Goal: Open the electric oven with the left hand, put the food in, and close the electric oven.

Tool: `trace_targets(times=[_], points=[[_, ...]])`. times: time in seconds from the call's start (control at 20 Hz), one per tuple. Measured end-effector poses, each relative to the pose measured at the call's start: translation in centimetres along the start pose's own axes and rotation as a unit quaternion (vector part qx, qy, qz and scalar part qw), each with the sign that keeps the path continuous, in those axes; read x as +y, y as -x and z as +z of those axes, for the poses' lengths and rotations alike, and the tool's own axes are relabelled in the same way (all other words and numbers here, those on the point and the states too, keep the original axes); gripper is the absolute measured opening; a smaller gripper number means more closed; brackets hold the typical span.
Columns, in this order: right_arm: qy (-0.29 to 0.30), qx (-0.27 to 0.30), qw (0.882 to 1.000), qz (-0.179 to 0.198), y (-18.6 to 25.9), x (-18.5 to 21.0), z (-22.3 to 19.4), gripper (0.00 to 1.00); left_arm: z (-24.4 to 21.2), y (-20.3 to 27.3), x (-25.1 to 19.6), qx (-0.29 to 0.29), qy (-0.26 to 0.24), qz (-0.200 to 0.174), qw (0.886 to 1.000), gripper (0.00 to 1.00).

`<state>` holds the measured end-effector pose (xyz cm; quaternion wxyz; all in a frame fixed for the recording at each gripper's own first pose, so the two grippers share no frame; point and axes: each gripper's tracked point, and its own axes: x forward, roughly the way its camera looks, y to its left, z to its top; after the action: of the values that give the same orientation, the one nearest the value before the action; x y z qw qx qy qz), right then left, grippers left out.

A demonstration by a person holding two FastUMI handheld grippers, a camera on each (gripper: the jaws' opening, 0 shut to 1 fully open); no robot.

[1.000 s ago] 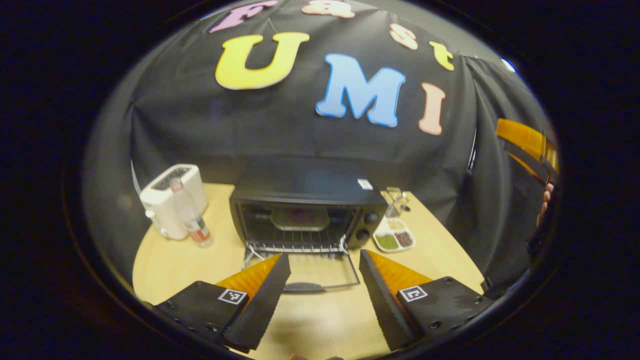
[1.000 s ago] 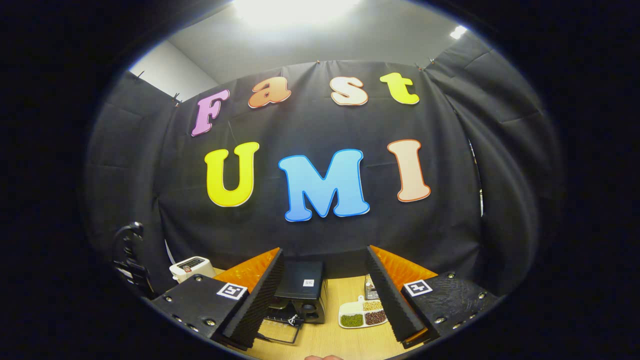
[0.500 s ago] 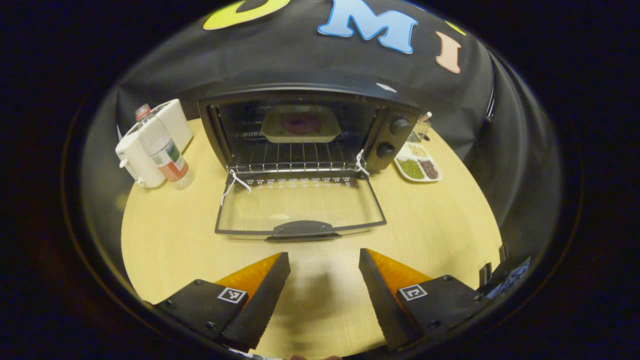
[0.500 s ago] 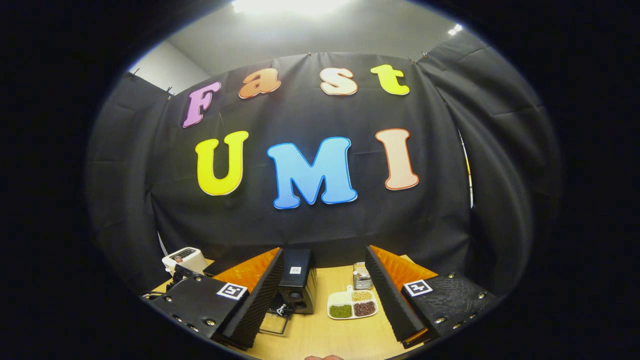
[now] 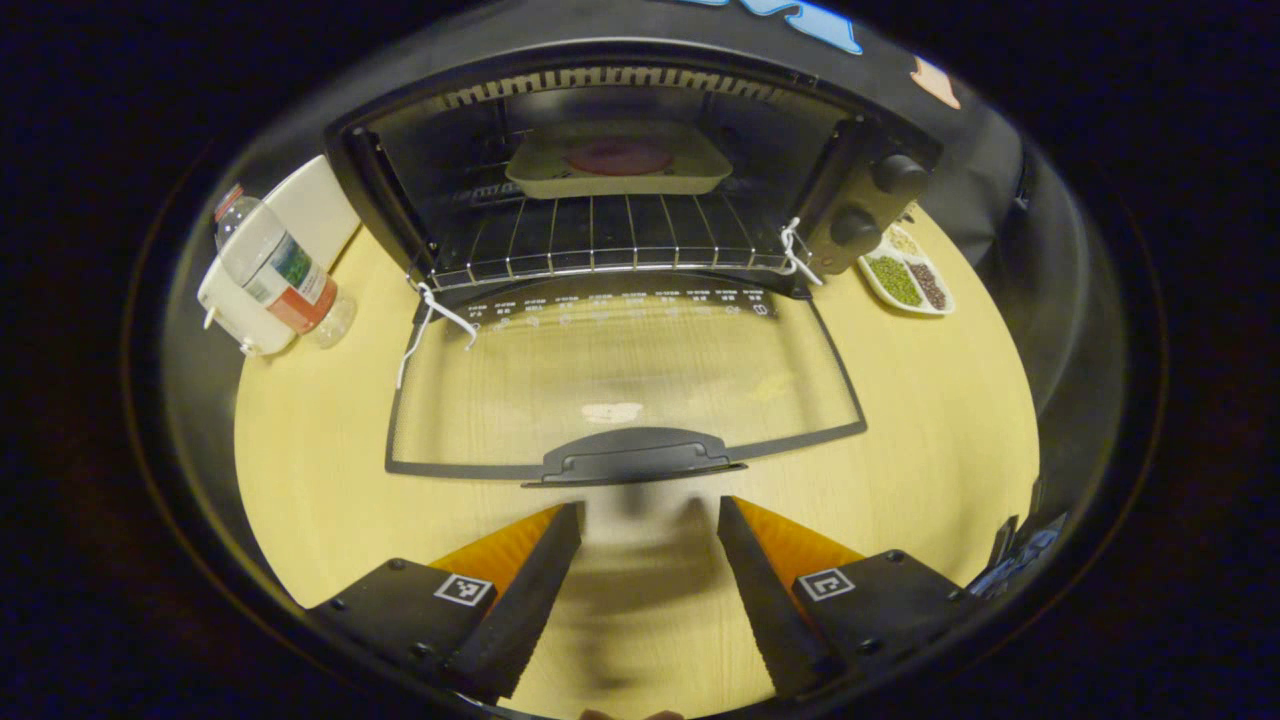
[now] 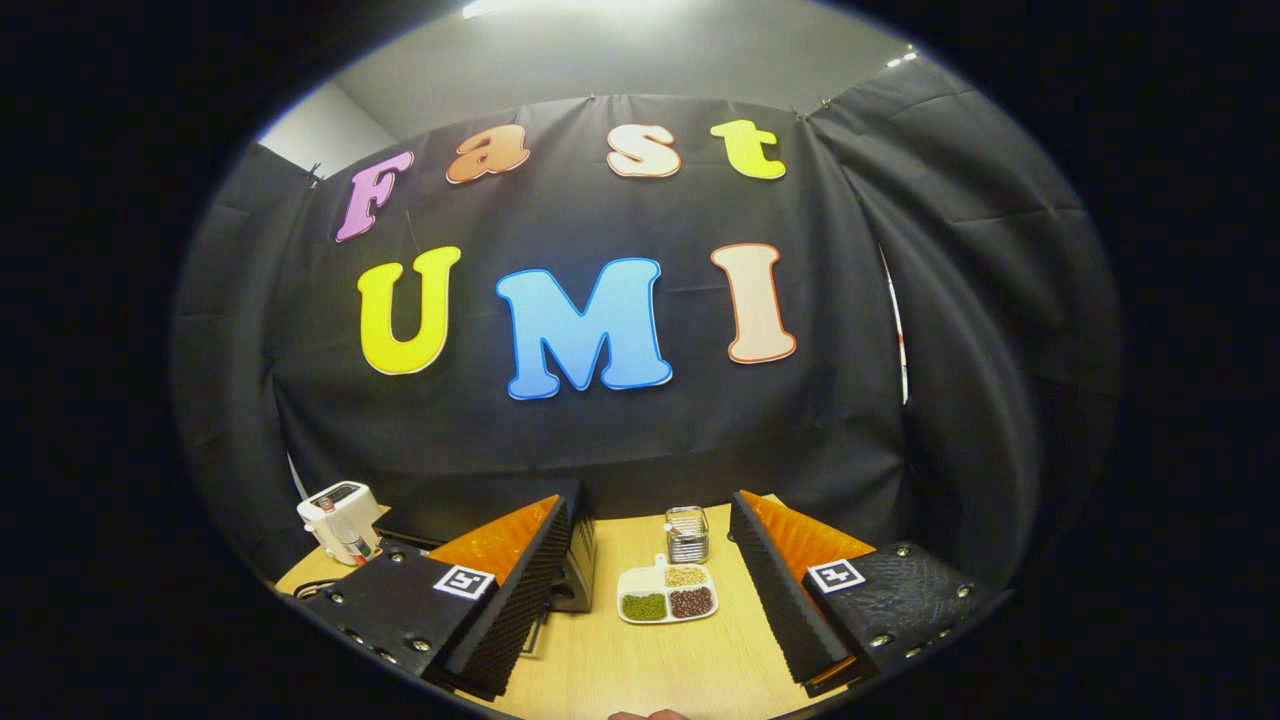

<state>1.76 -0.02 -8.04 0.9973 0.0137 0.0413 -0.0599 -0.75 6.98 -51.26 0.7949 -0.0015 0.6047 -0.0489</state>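
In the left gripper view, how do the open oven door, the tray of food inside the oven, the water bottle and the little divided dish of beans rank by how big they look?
Largest to smallest as they appear:
1. Oven door, nearest the camera, which exaggerates it.
2. Tray of food.
3. Water bottle.
4. Divided dish.
The bottle and dish look close in size; I would not rank them firmly.

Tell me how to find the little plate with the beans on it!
Find the big black oven with its door lying open on the yellow table. Look just past its two knobs: the white snack plate sits there, split into compartments of green, brown and pale bits.
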Motion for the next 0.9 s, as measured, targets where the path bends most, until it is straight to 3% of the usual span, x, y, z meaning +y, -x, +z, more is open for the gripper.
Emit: trace_targets(times=[0.2, 0.25, 0.3, 0.35, 0.5, 0.9], points=[[0.003, 0.005, 1.0, -0.013, 0.5, -0.6, -0.2, 0.98, 0.1, -1.4, 0.2, 0.02, -0.011, 0.005, 1.0, 0.92], [0.003, 0.006, 1.0, -0.015, 0.6, -0.7, -0.3, 0.98, 0.0, -1.6, 0.3, 0.025, -0.012, 0.007, 1.0, 0.98], [0.004, 0.007, 1.0, -0.016, 0.6, -0.6, -0.4, 0.98, 0.2, -1.8, 0.4, 0.027, -0.01, 0.01, 1.0, 0.92], [0.006, 0.009, 1.0, -0.017, 0.7, -0.6, -0.5, 0.98, 0.0, -2.4, 0.4, 0.031, -0.002, 0.011, 0.999, 0.99], [0.007, 0.015, 1.0, -0.015, 0.7, -0.1, -0.8, 0.98, 0.3, -1.7, 0.4, 0.036, 0.011, 0.008, 0.999, 0.93], [0.014, 0.015, 1.0, 0.004, 0.8, 2.2, -0.7, 0.98, 0.9, 1.0, 0.1, 0.001, 0.005, -0.001, 1.0, 0.95]])
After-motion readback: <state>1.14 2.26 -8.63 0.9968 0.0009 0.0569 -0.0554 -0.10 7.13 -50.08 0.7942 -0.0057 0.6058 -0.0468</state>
